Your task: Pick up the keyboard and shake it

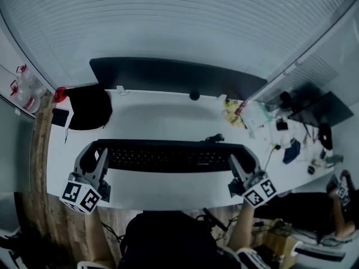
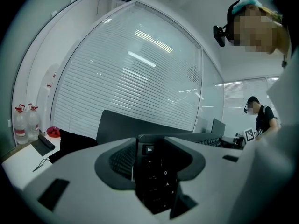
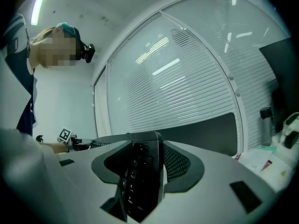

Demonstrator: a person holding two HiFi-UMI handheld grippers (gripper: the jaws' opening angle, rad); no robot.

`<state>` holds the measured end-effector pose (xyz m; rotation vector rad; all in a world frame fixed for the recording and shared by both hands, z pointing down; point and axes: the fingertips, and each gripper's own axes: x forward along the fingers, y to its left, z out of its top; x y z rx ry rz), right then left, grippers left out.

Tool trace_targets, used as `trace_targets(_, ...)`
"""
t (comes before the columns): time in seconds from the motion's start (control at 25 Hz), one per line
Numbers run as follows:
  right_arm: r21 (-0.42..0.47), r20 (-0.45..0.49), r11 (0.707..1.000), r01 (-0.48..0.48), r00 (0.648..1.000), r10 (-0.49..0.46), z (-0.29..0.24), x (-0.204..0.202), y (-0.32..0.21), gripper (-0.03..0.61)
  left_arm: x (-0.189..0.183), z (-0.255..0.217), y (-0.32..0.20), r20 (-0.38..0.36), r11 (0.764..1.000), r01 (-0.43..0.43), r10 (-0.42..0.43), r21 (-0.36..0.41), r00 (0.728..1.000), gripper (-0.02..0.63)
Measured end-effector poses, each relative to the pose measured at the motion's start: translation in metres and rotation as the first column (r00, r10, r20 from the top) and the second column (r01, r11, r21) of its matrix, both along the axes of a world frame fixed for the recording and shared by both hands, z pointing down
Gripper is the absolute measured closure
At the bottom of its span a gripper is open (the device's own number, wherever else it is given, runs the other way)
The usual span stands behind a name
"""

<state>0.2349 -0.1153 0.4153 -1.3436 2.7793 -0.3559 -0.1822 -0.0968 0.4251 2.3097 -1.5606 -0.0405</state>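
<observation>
The left gripper (image 1: 101, 157) has its jaws closed on the left end of a black keyboard (image 1: 168, 157), beside the Esc key (image 2: 148, 149), the only print I can read; the keyboard lies along the front edge of the white table (image 1: 162, 116), whether lifted I cannot tell; the right gripper (image 1: 235, 164) clamps the number-pad end; a grip at both ends likely steadies it for shaking.

The left claw (image 2: 155, 146) grips one end of the black keyboard (image 2: 159, 183), its jaws pressed against both faces, the Esc key showing between them. Behind it a dark monitor (image 2: 135, 125) and a black bag (image 2: 74, 141) sit on the counter (image 2: 21, 161) before white blinds (image 2: 135, 73).
</observation>
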Motion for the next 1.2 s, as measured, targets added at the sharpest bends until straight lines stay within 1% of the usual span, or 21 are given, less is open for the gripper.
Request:
trace_targets(0.28, -0.067, 0.007, 0.998, -0.014, 1.0, 0.014, 0.029, 0.001, -0.012, 0.39, 0.004, 0.034, -0.008, -0.01, 0.996, -0.004, 0.003, -0.085, 1.0, 0.44)
trace_targets(0.52, -0.149, 0.006, 0.988, -0.028, 1.0, 0.029, 0.061, 0.001, -0.013, 0.39, 0.004, 0.066, -0.011, 0.005, 0.99, -0.011, 0.012, -0.143, 1.0, 0.44)
trace_targets(0.84, -0.26, -0.027, 0.965, -0.038, 0.999, 0.032, 0.108, 0.002, -0.013, 0.388, 0.009, 0.115, -0.009, 0.024, 0.969, -0.007, 0.013, -0.246, 1.0, 0.44)
trace_targets(0.96, -0.287, -0.032, 0.957, -0.044, 0.999, 0.036, 0.123, 0.003, -0.013, 0.387, 0.011, 0.13, -0.009, 0.03, 0.96, -0.009, 0.018, -0.28, 0.999, 0.44)
trace_targets(1.2, -0.348, -0.061, 0.936, -0.046, 0.998, 0.026, 0.156, 0.001, -0.014, 0.385, 0.011, 0.164, -0.005, 0.04, 0.936, -0.008, 0.024, -0.351, 0.999, 0.44)
